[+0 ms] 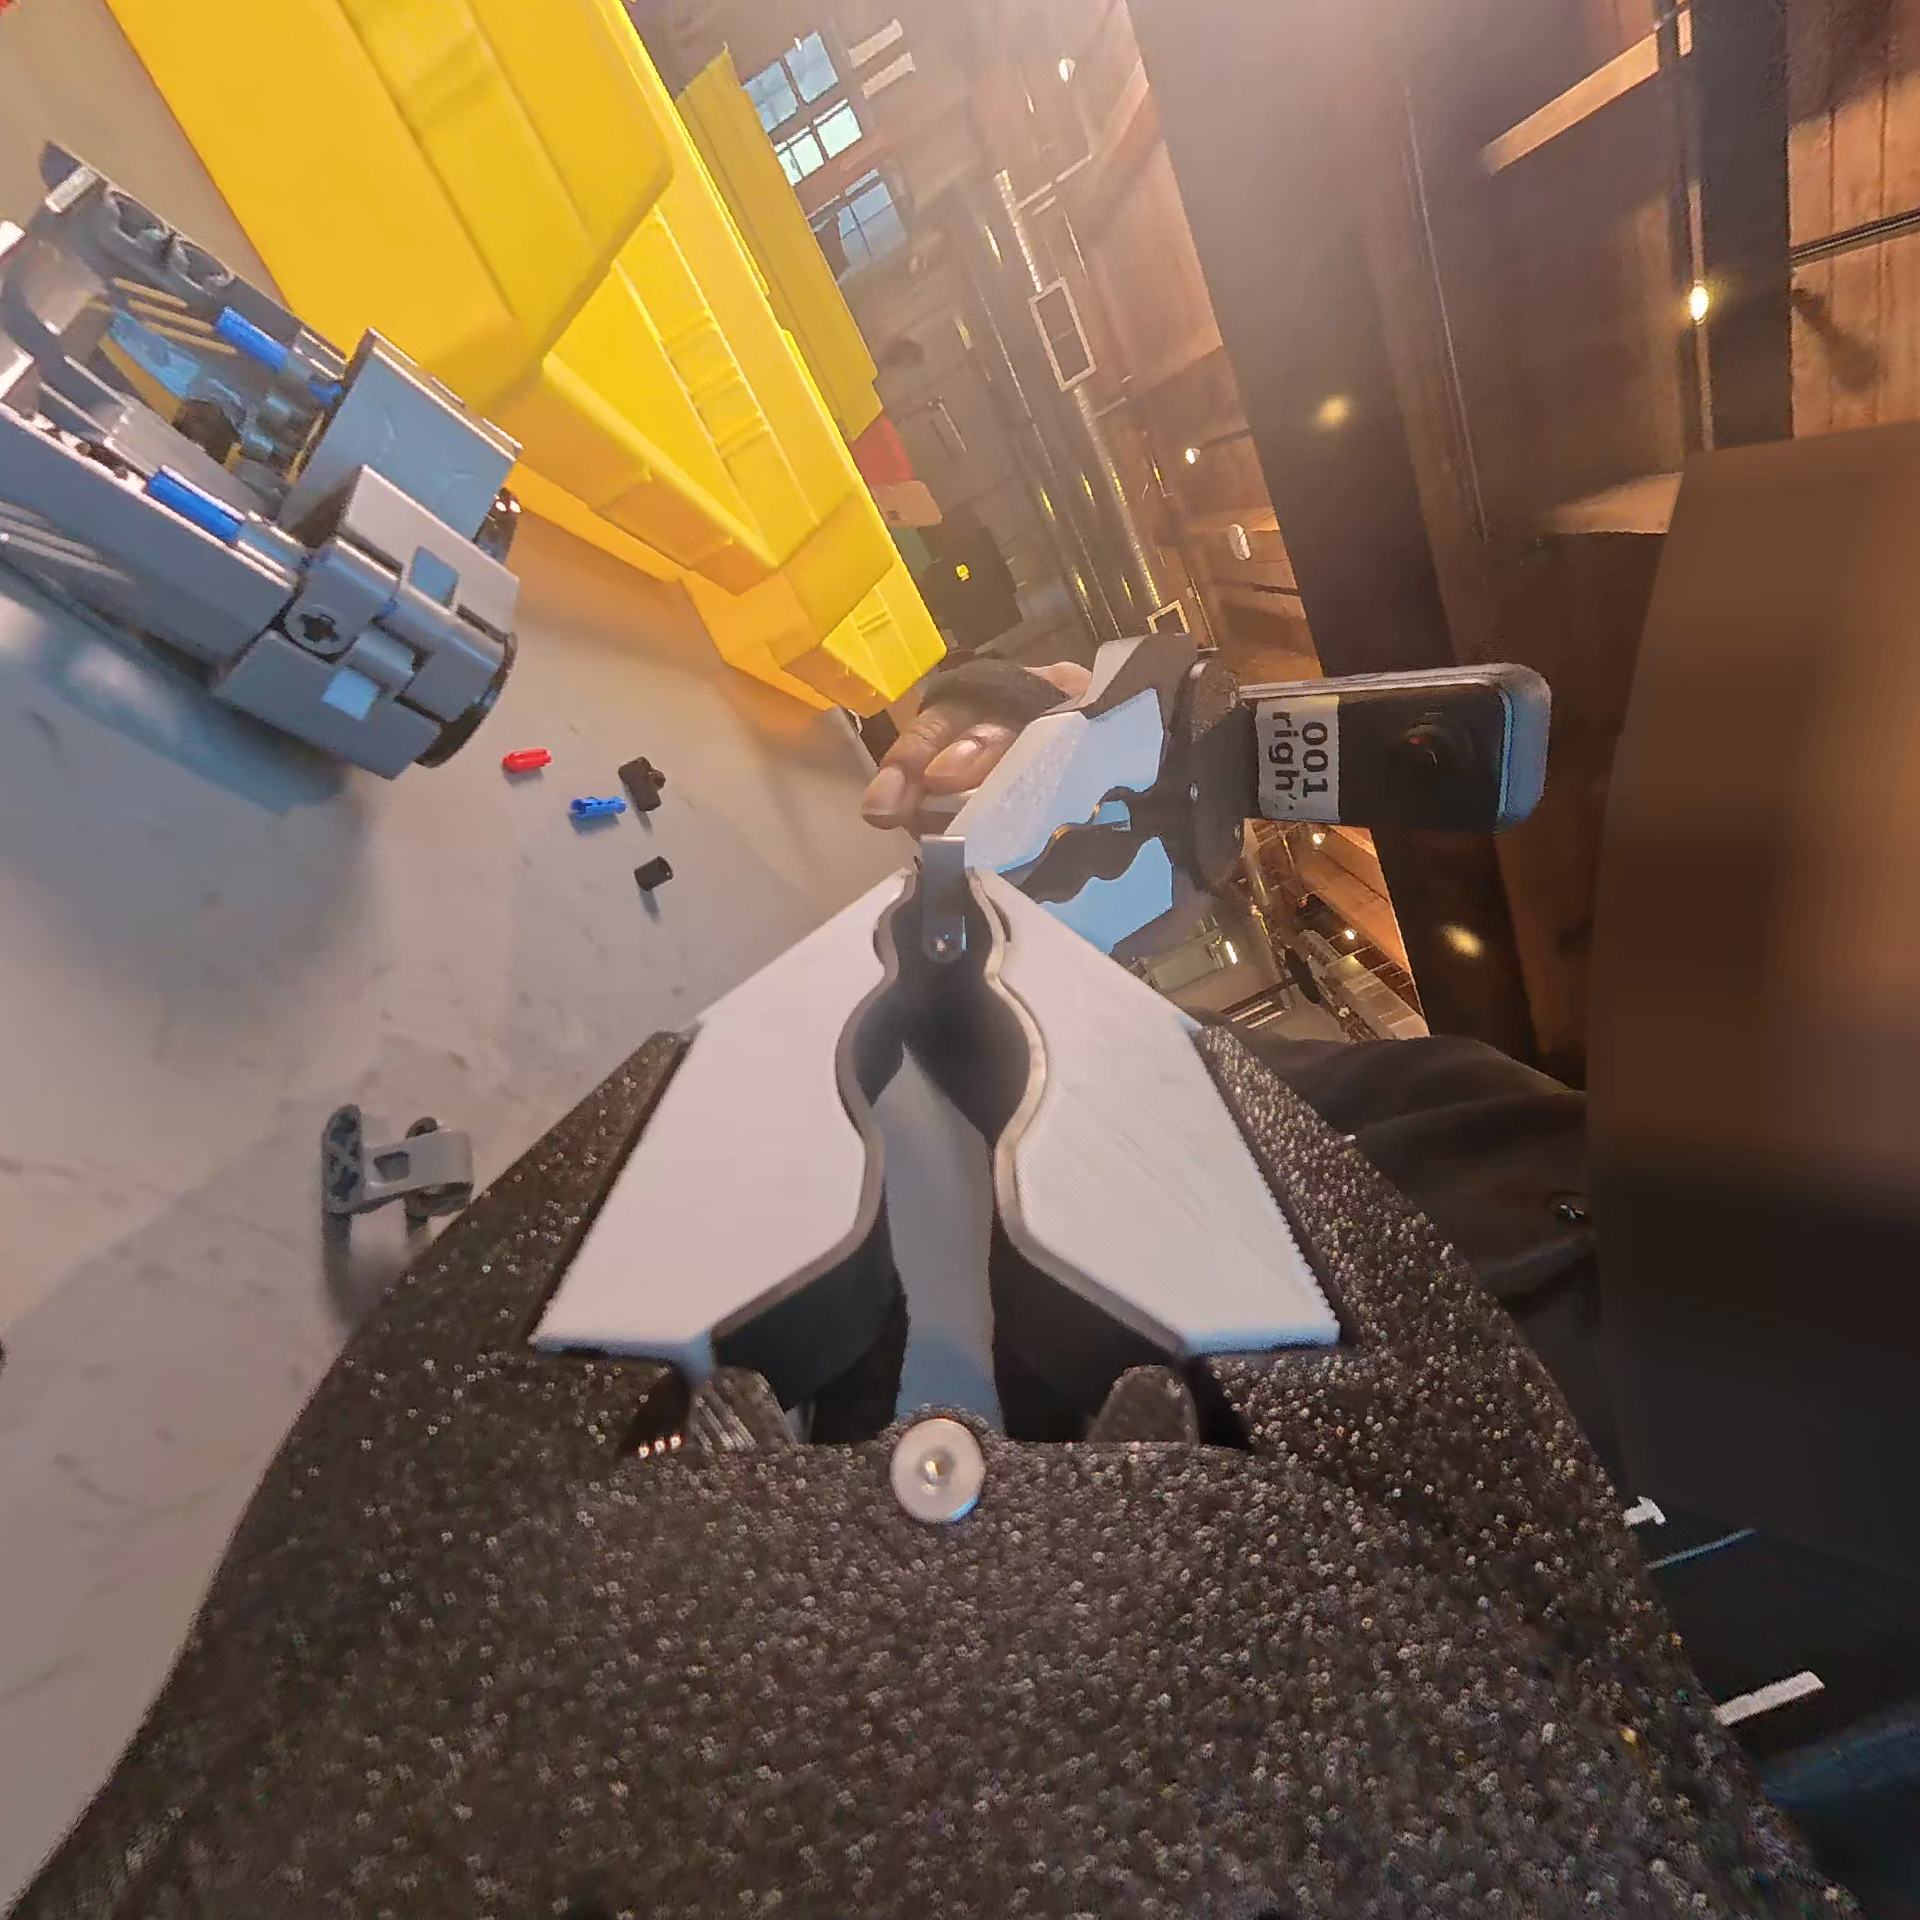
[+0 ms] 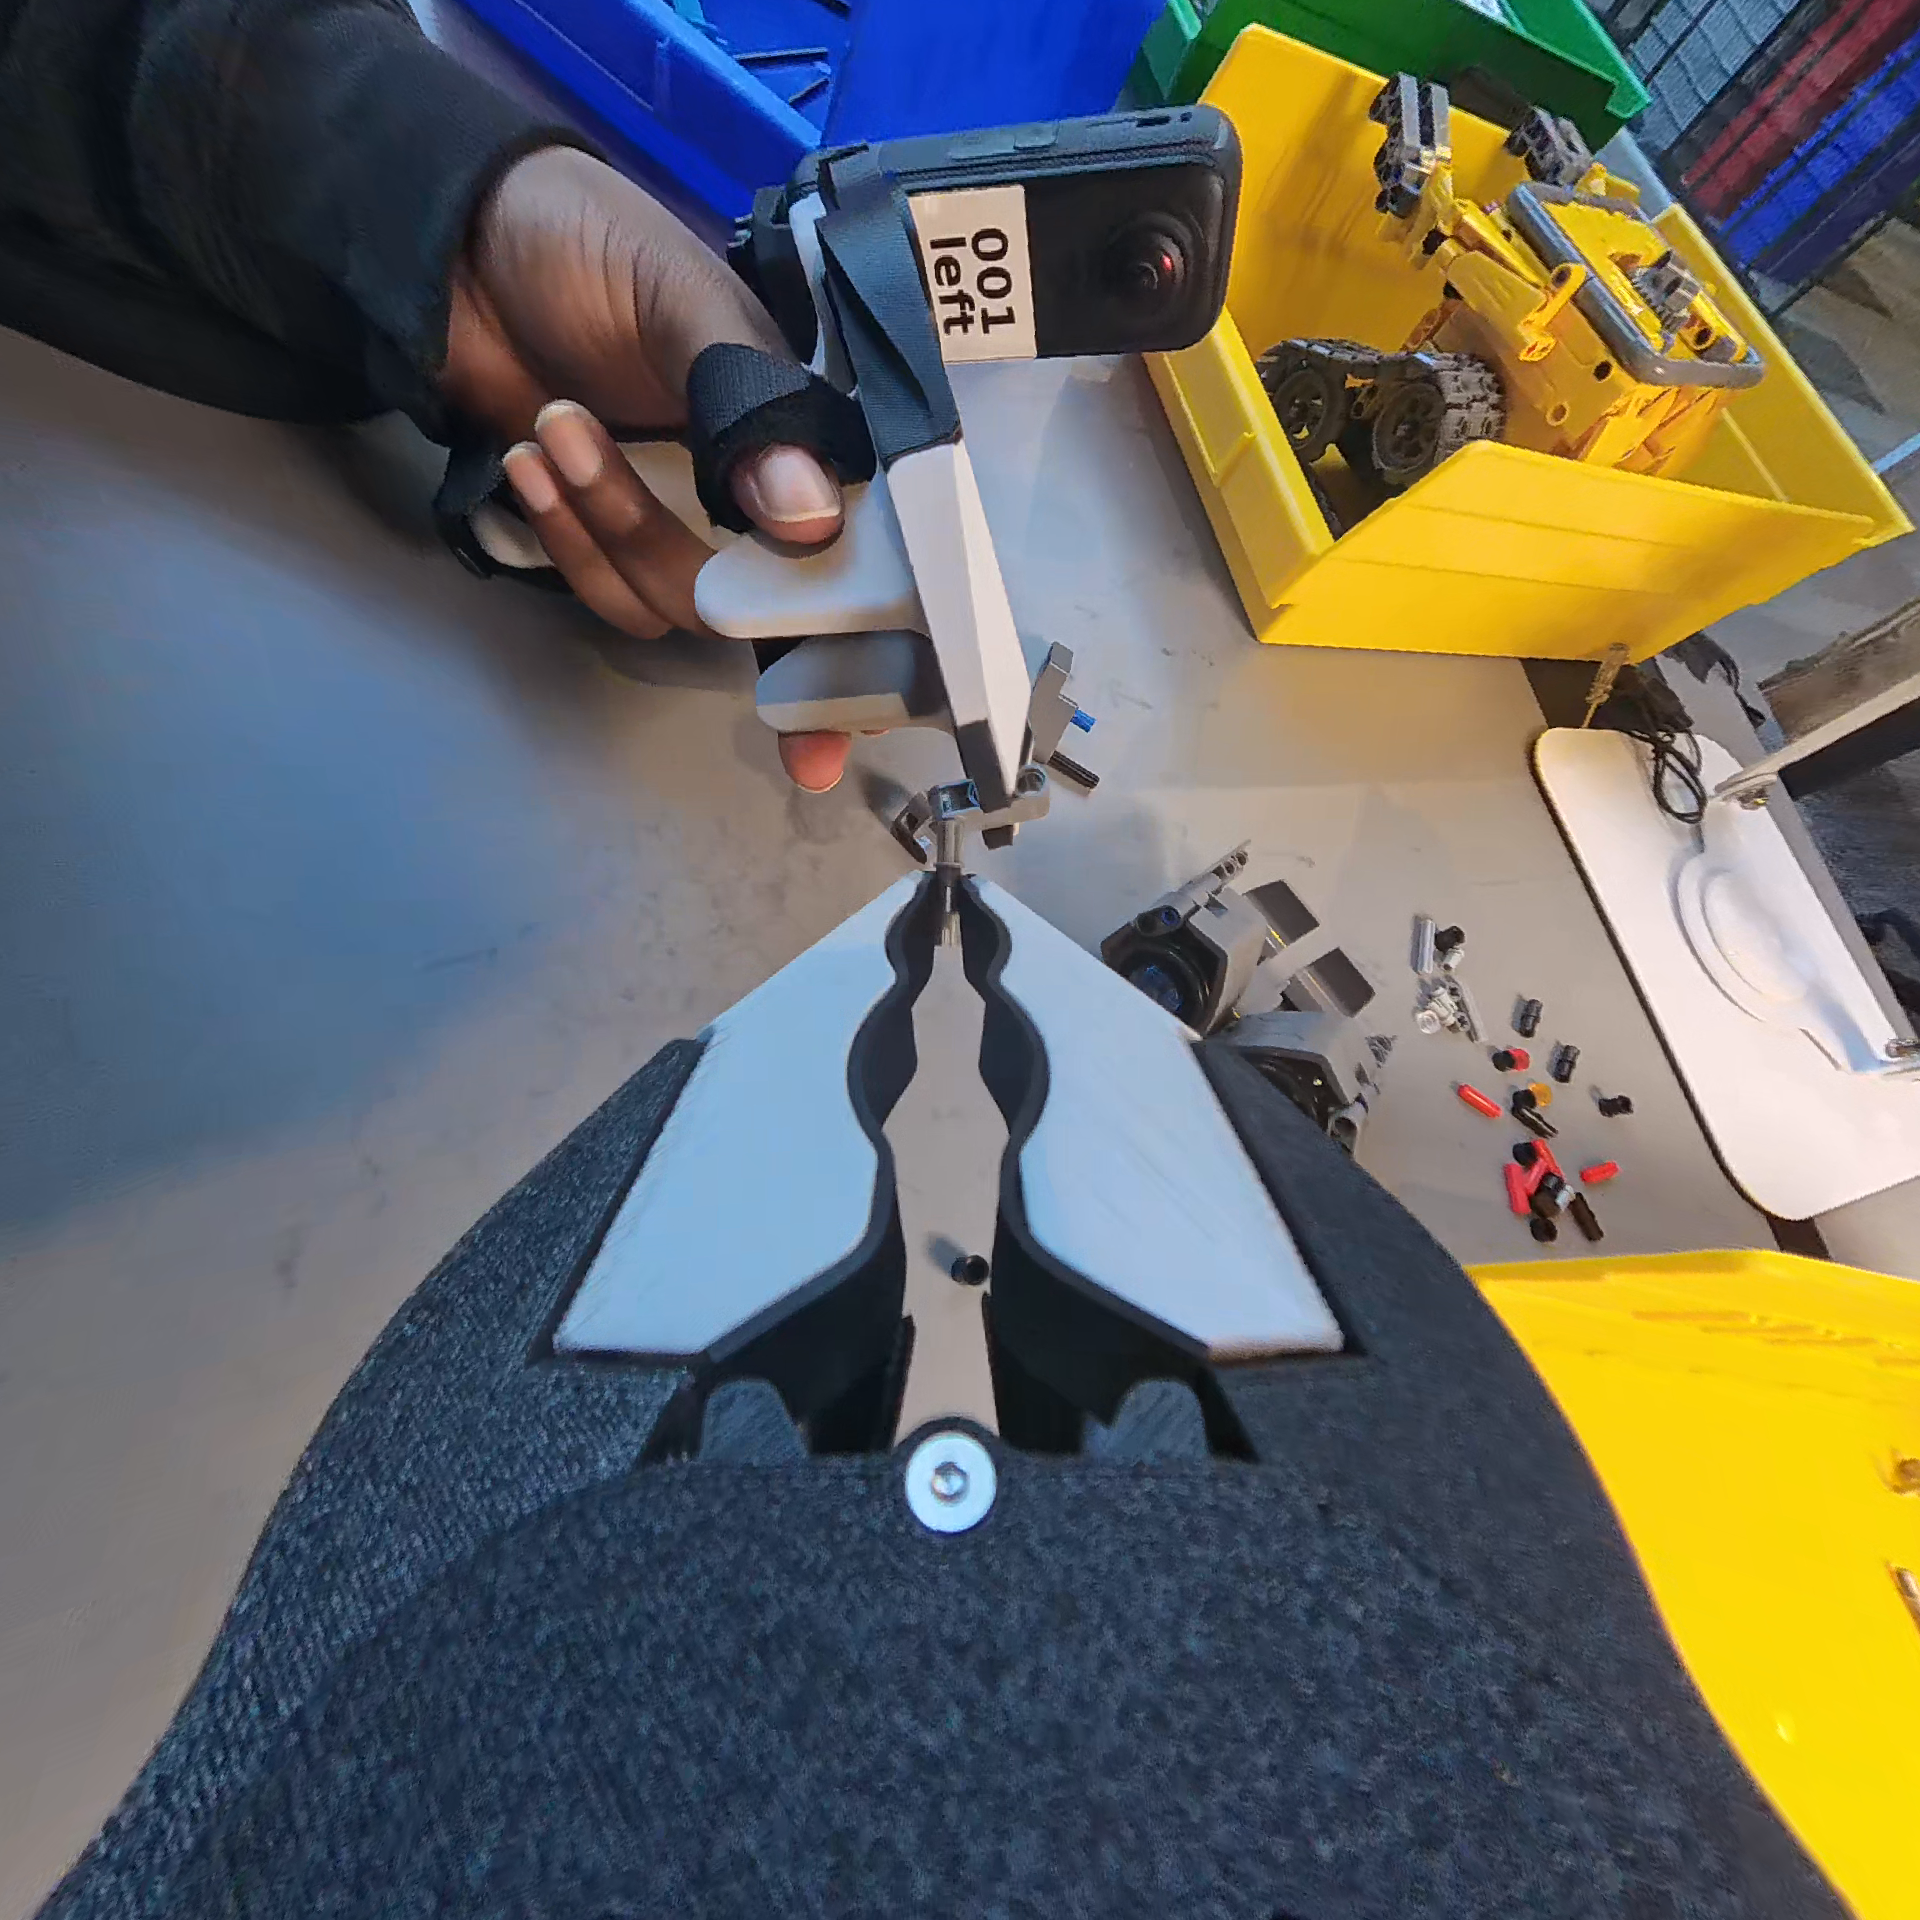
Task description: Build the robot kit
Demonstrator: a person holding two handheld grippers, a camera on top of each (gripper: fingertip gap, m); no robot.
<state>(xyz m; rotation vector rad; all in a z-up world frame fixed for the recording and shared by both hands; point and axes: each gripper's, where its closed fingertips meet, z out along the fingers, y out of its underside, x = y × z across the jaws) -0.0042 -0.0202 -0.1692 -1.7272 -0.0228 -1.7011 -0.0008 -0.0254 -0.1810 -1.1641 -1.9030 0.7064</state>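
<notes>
My left gripper (image 1: 940, 896) is shut on a small grey building-toy beam (image 1: 938, 860) and holds it above the grey table. In the right wrist view that beam (image 2: 1049, 717) carries a blue pin and a black pin. My right gripper (image 2: 947, 885) is shut on a thin grey axle (image 2: 947, 868) with a small grey connector (image 2: 951, 802) on its end. The connector touches the foot of the beam at the left gripper's tips (image 2: 992, 816). The two grippers meet tip to tip, and the right one (image 1: 1003, 816) shows in the left wrist view, held by a hand.
A grey toy-brick assembly (image 1: 260, 499) (image 2: 1226, 966) lies on the table. Loose red, blue and black pins (image 2: 1527, 1132) (image 1: 597, 808) lie near it, and a grey connector (image 1: 395, 1164). A yellow bin (image 2: 1538, 561) holds a yellow tracked model. Another yellow bin (image 2: 1714, 1558) is at right, and a white plate (image 2: 1621, 831).
</notes>
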